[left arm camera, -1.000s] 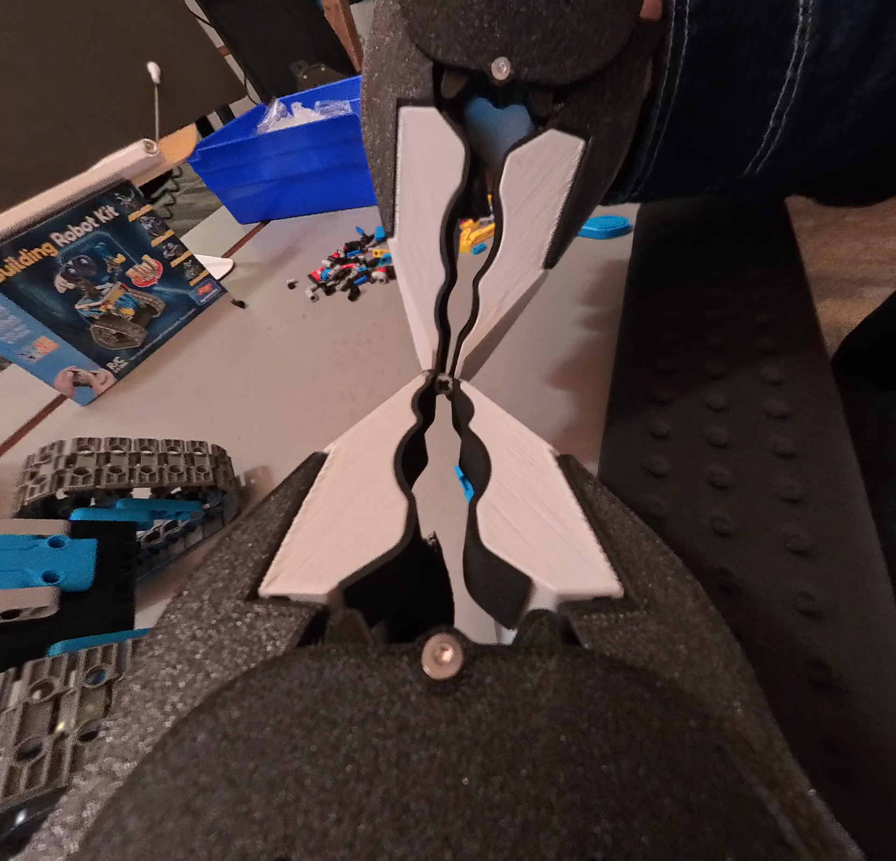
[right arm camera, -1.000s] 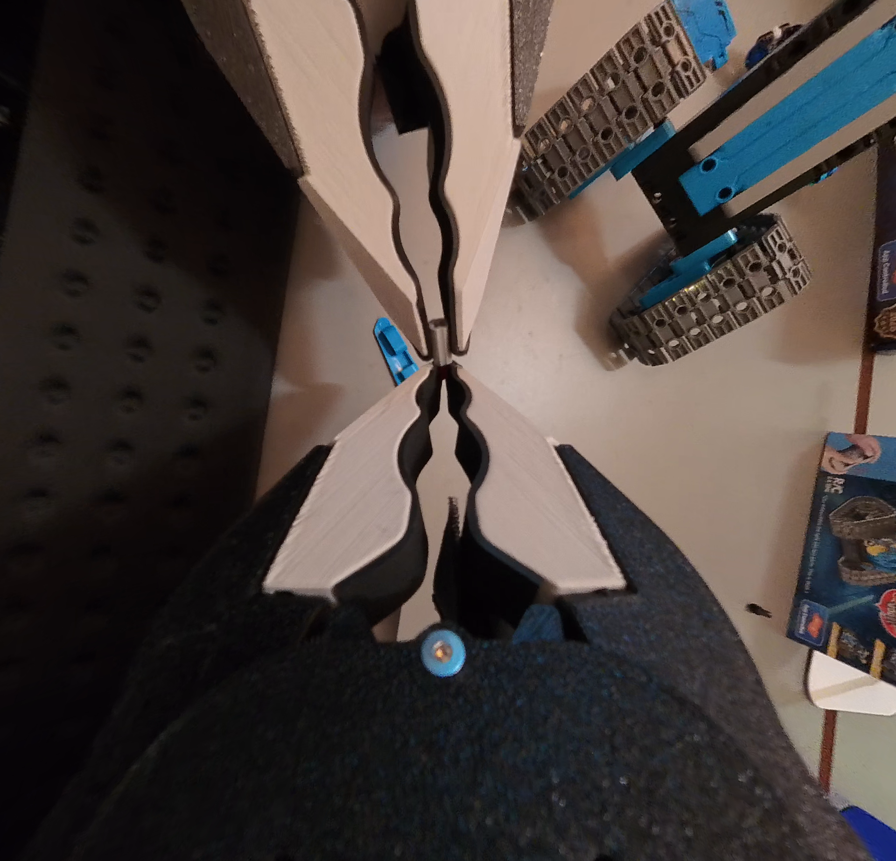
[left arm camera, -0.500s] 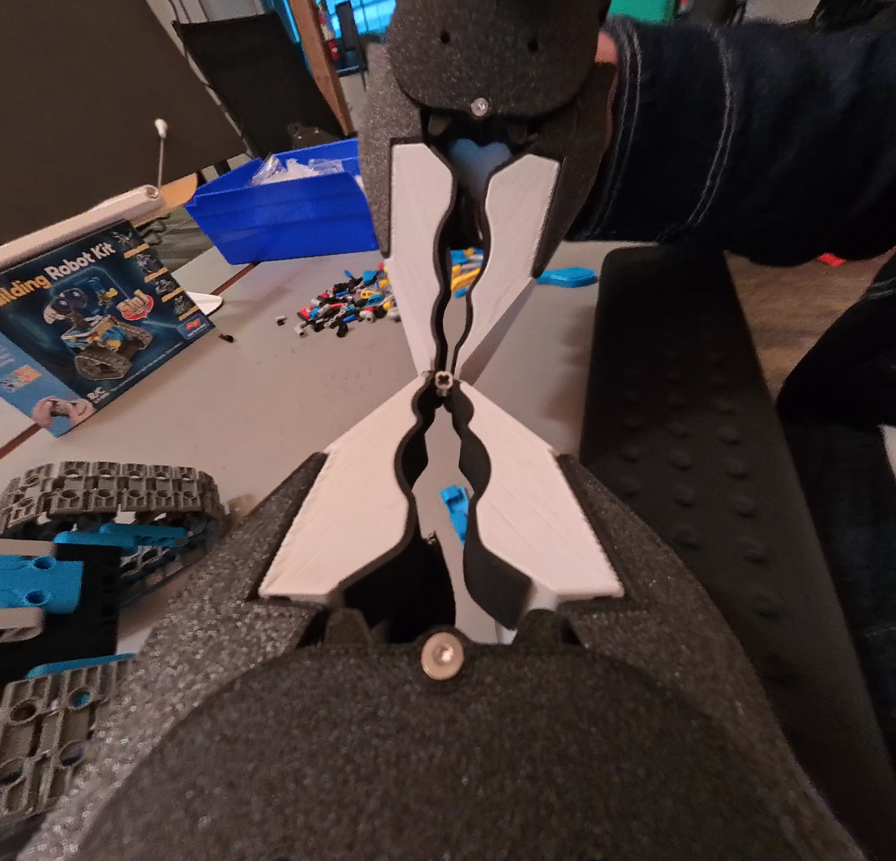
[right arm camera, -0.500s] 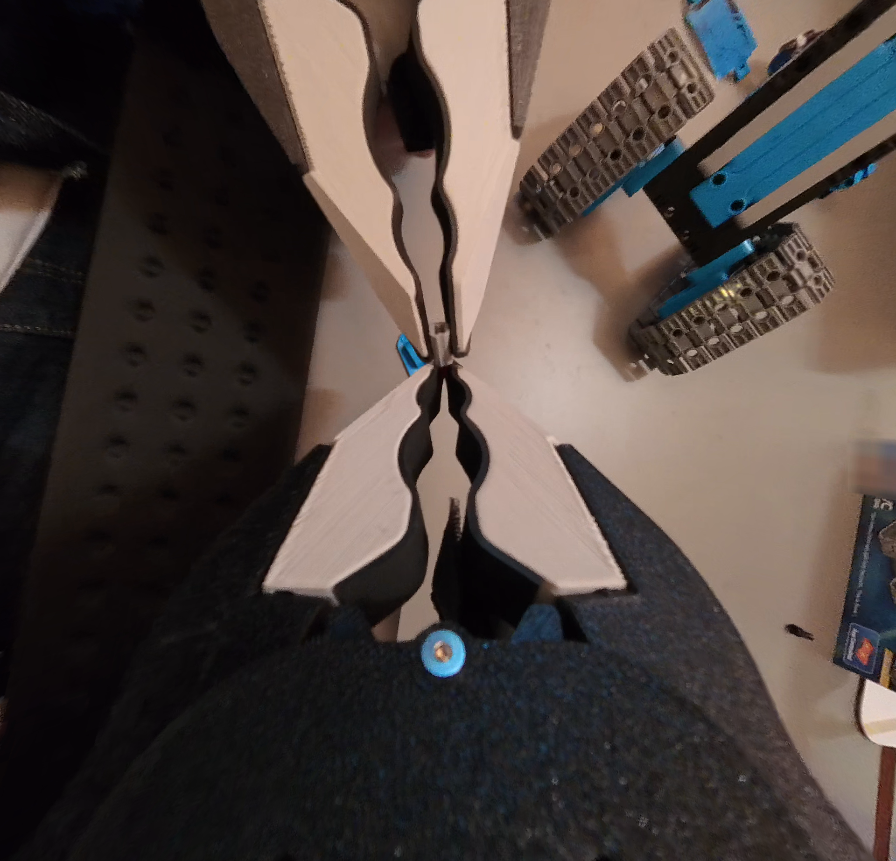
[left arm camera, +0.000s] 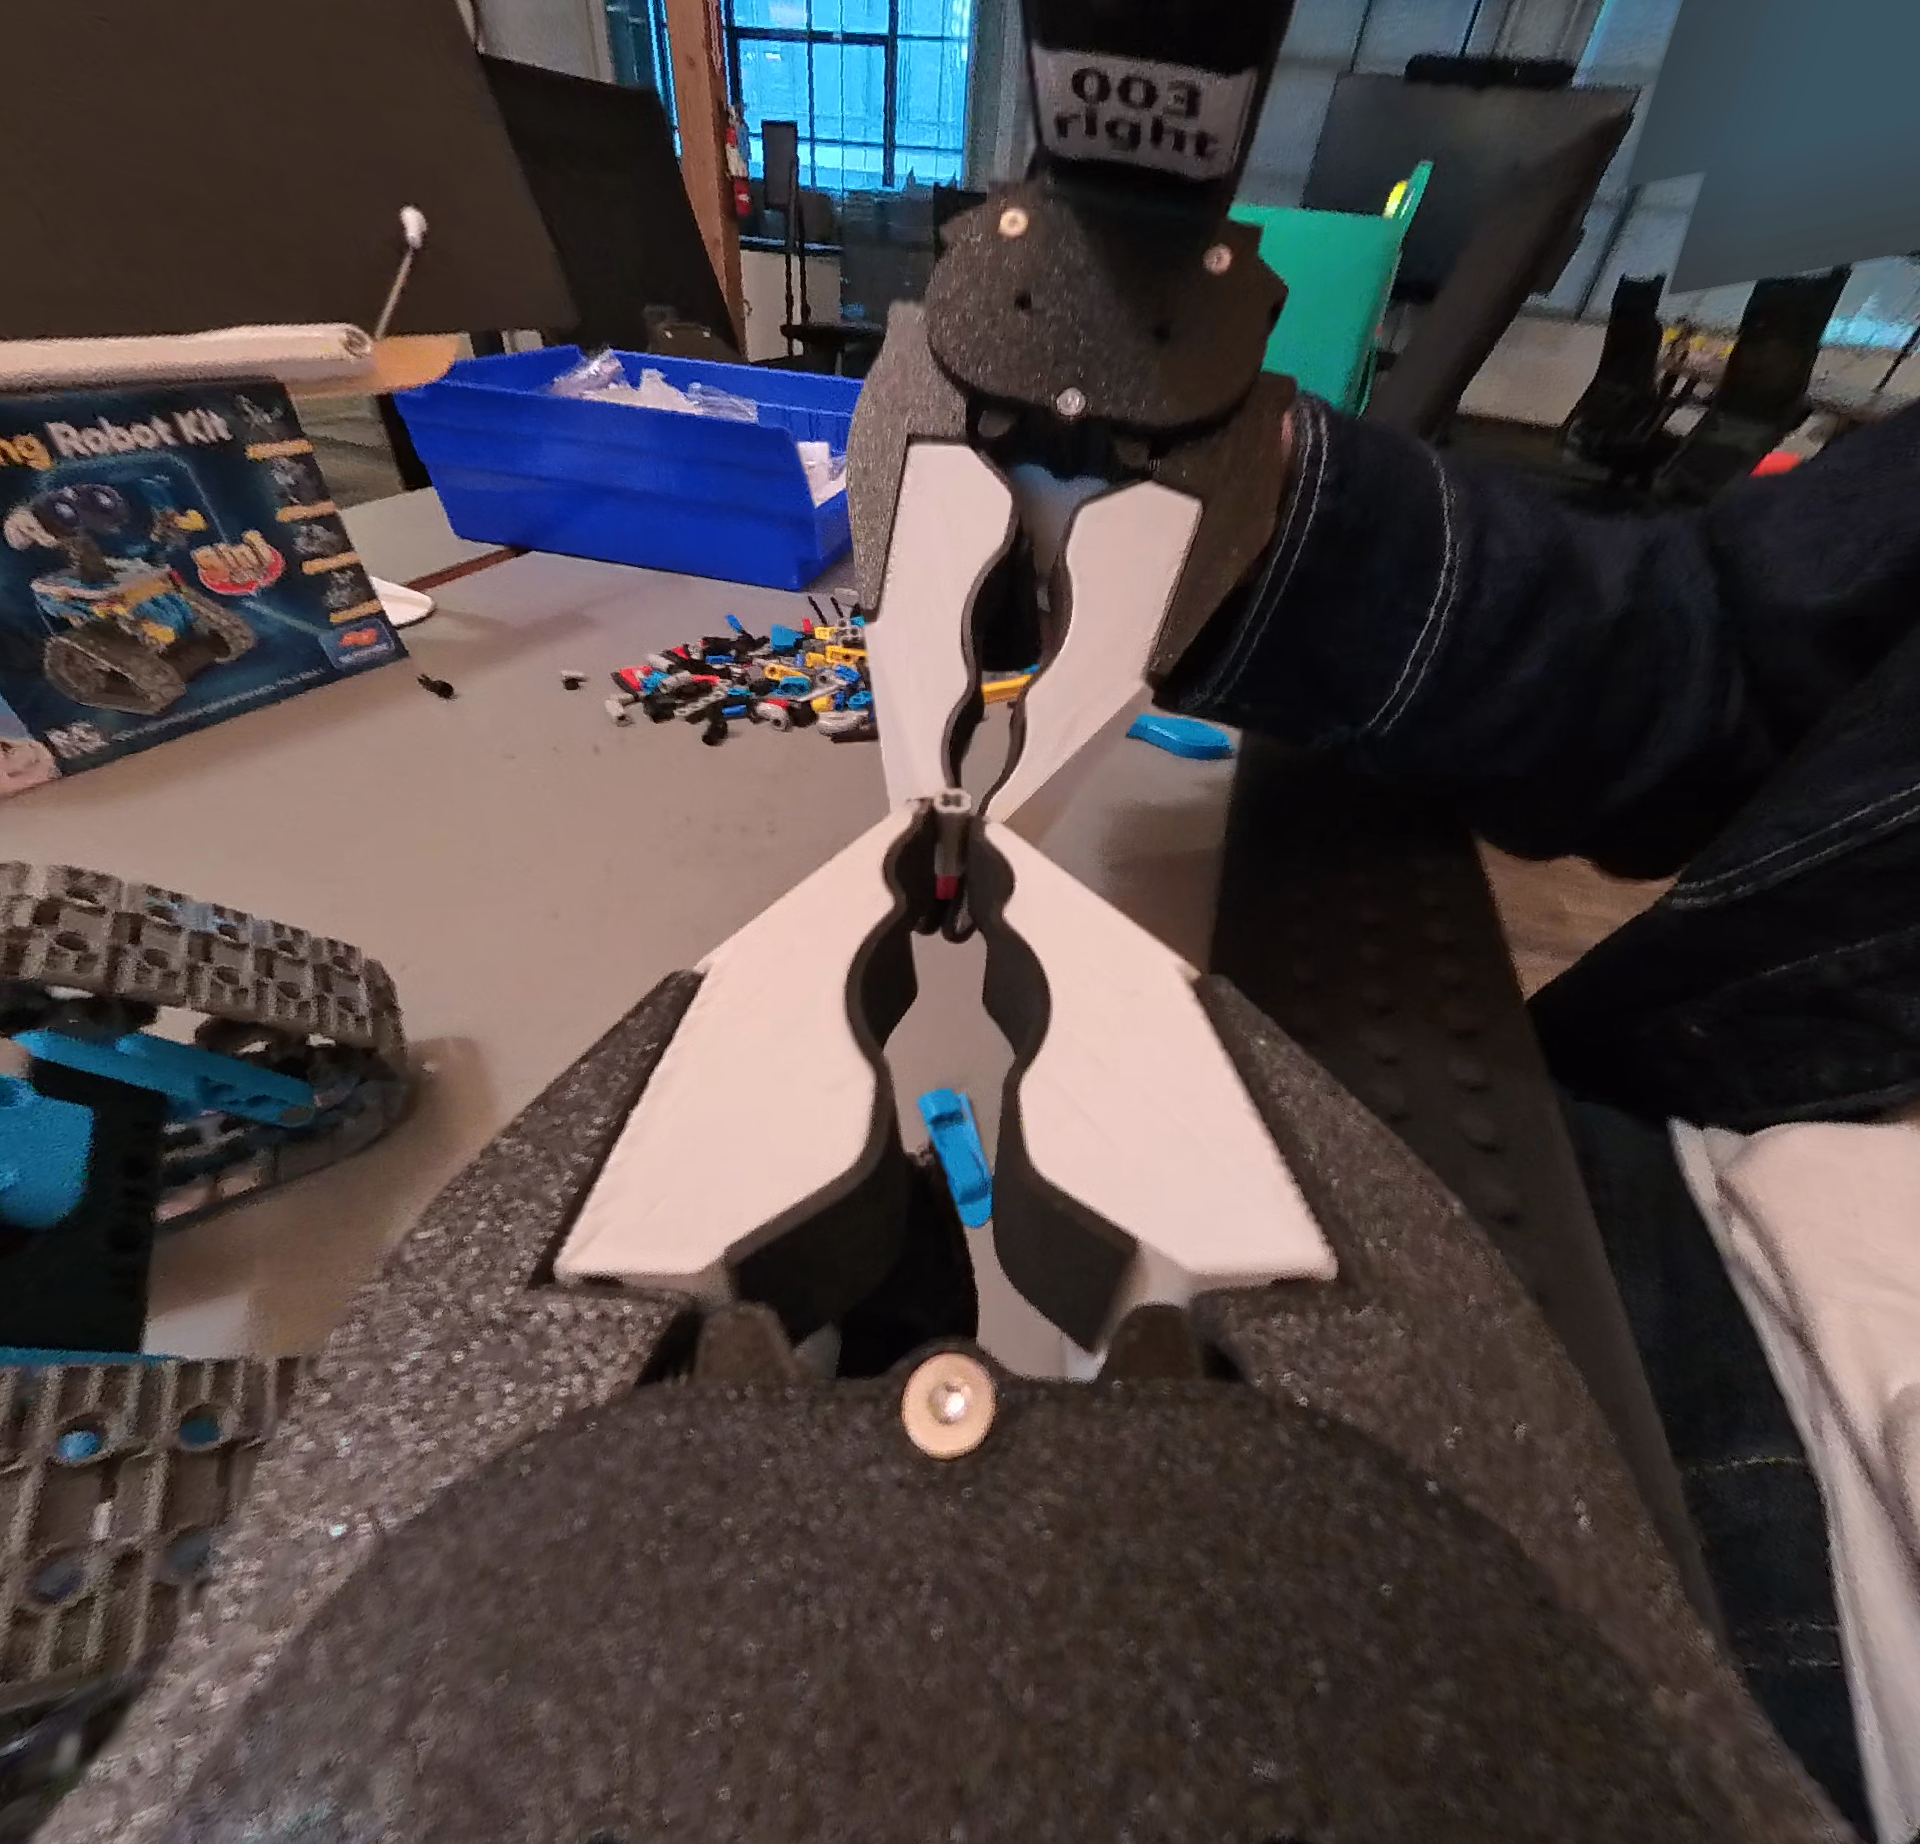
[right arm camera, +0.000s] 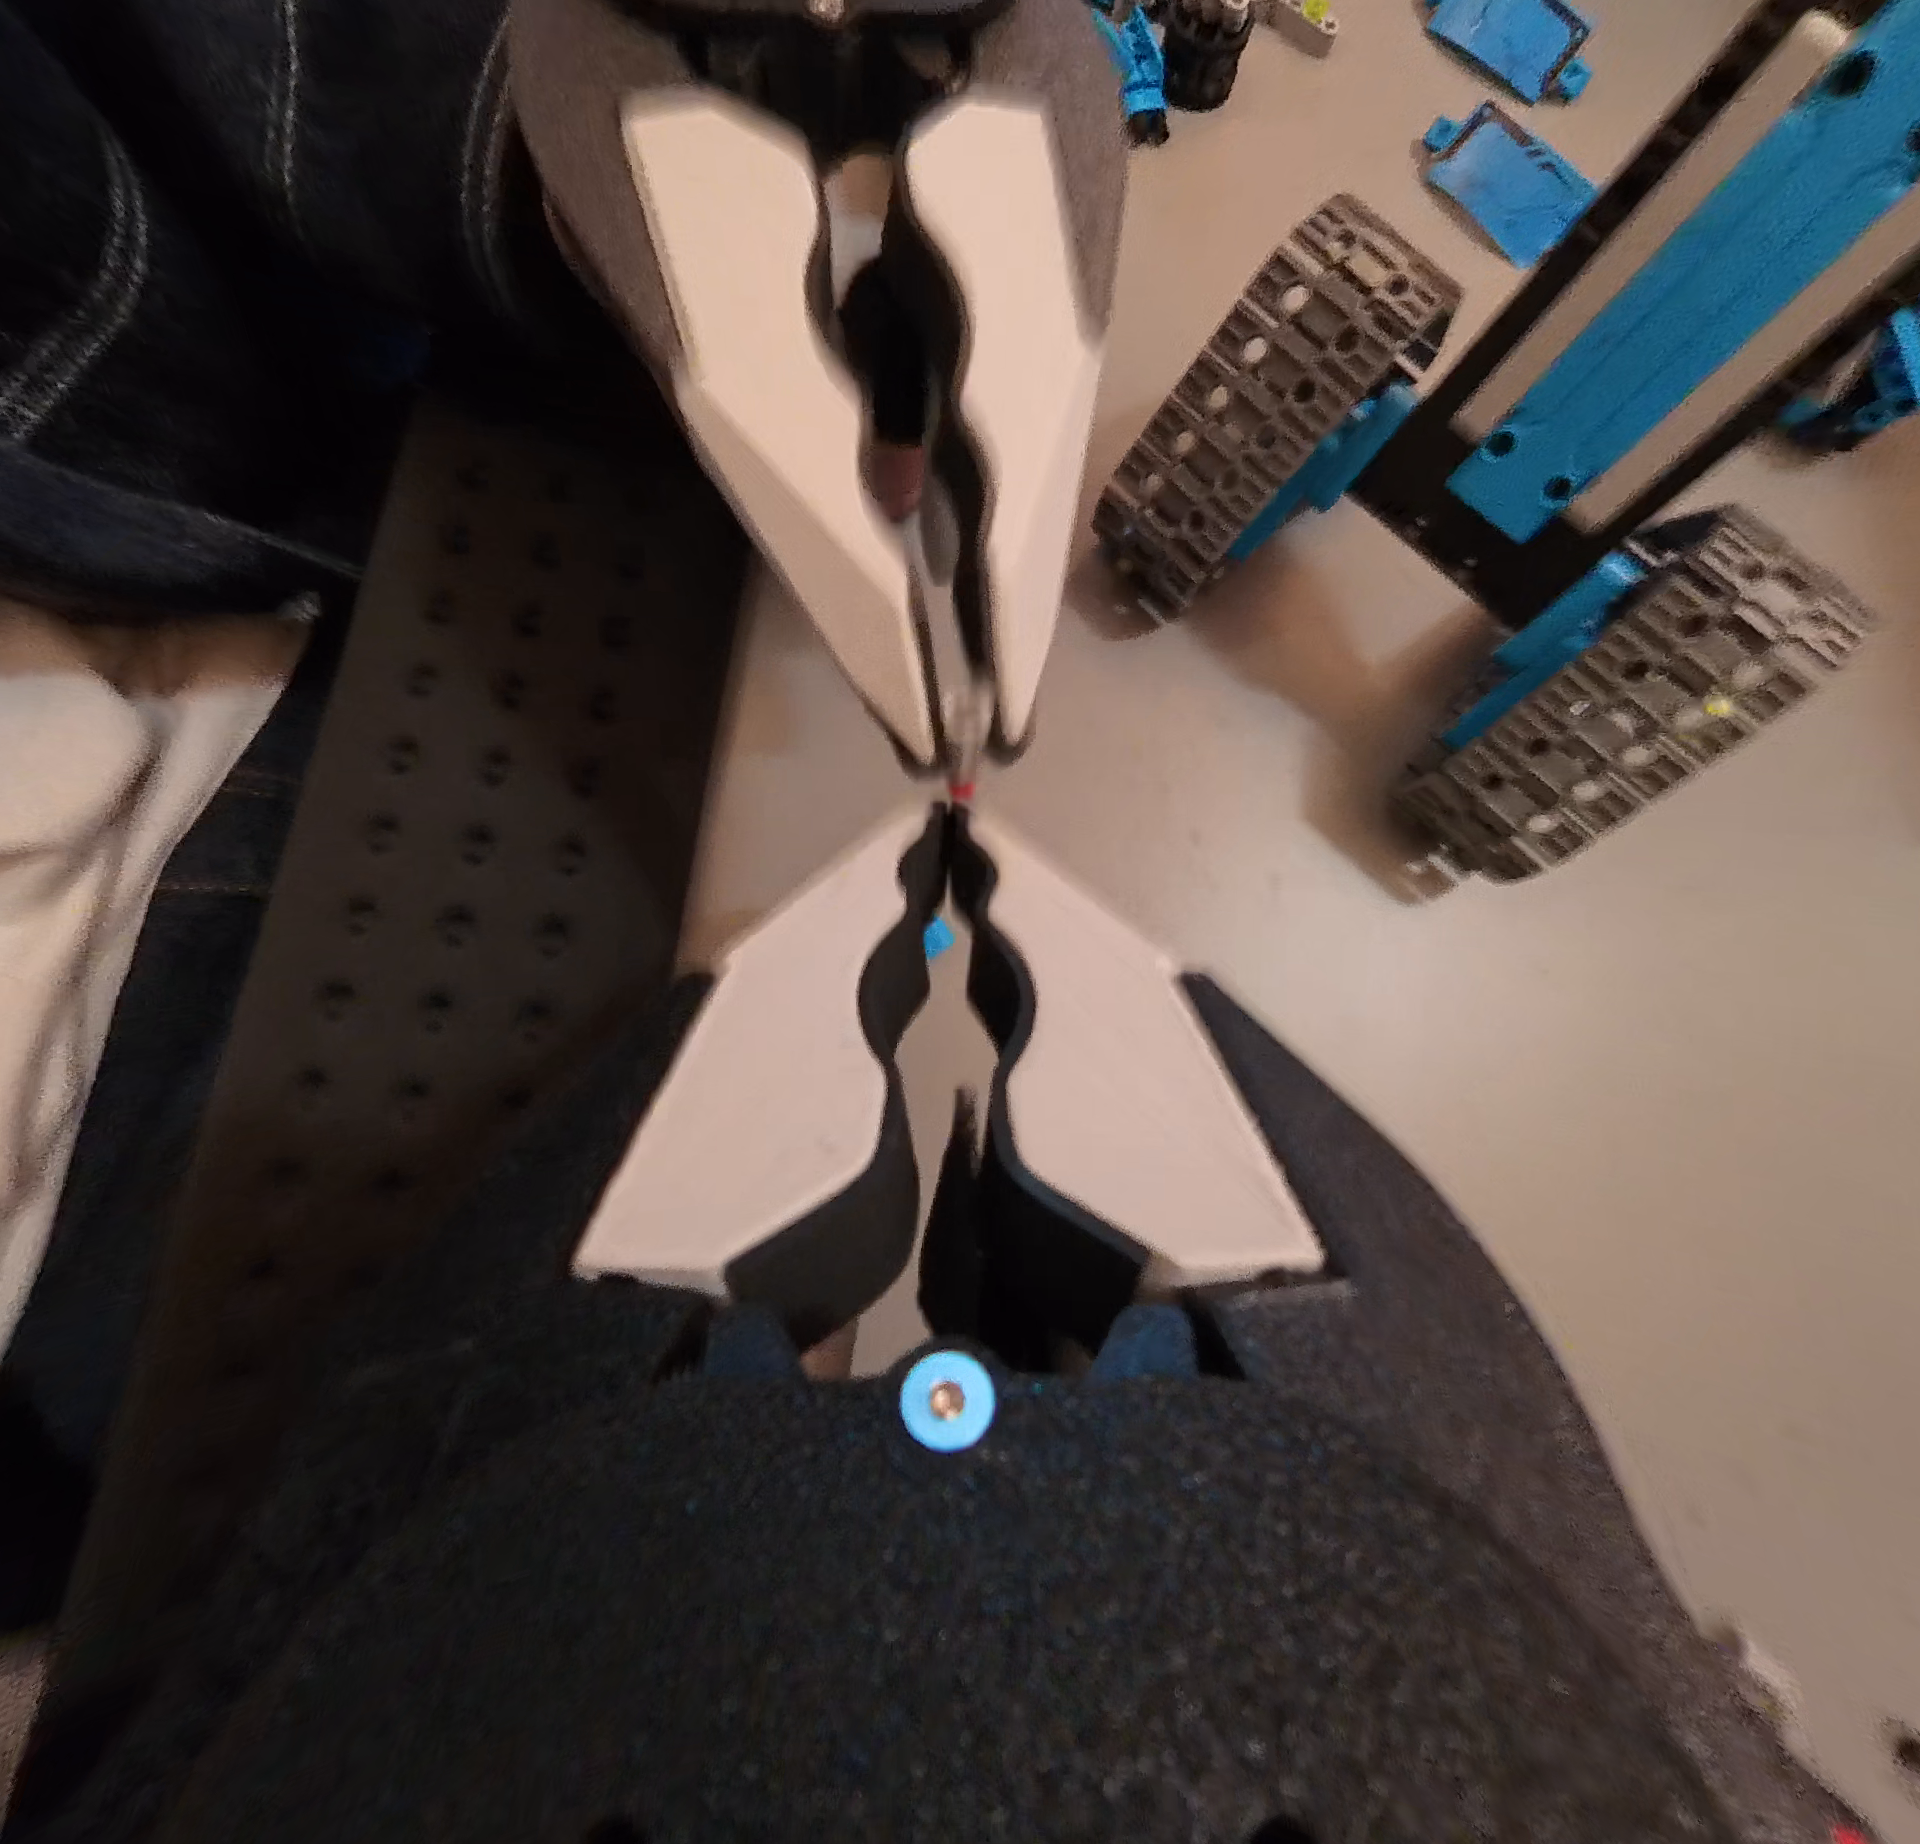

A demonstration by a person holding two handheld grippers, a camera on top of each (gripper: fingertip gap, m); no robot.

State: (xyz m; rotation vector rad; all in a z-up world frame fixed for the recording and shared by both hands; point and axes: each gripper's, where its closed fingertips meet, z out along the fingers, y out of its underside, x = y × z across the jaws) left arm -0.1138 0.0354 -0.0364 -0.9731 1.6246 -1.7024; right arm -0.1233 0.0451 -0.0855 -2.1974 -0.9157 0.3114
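My left gripper [left arm camera: 948, 820] and right gripper [right arm camera: 951, 815] meet tip to tip above the table. A small grey pin [left arm camera: 950, 803] with a cross-shaped end sits at the meeting point. It runs back between the left fingers, with a red band and a black end. The left fingers are shut on it. The right gripper [left arm camera: 952, 795] comes down from above, and its fingertips close on the pin's end. In the right wrist view the left gripper [right arm camera: 966, 745] holds the grey pin [right arm camera: 964, 724], and a red bit shows at the tip.
A tracked model with grey treads [left arm camera: 197, 973] and blue beams [right arm camera: 1662, 267] stands left of the left gripper. A pile of small parts [left arm camera: 748, 688], a blue bin [left arm camera: 623, 485] and a kit box [left arm camera: 156, 568] lie farther back. A black dotted mat [left arm camera: 1371, 963] runs along the table edge. A dark sleeve [left arm camera: 1507, 631] holds the right gripper.
Both grippers have lifted and tilted while staying tip to tip. More of the pin, with its red band, now shows between the left fingers.
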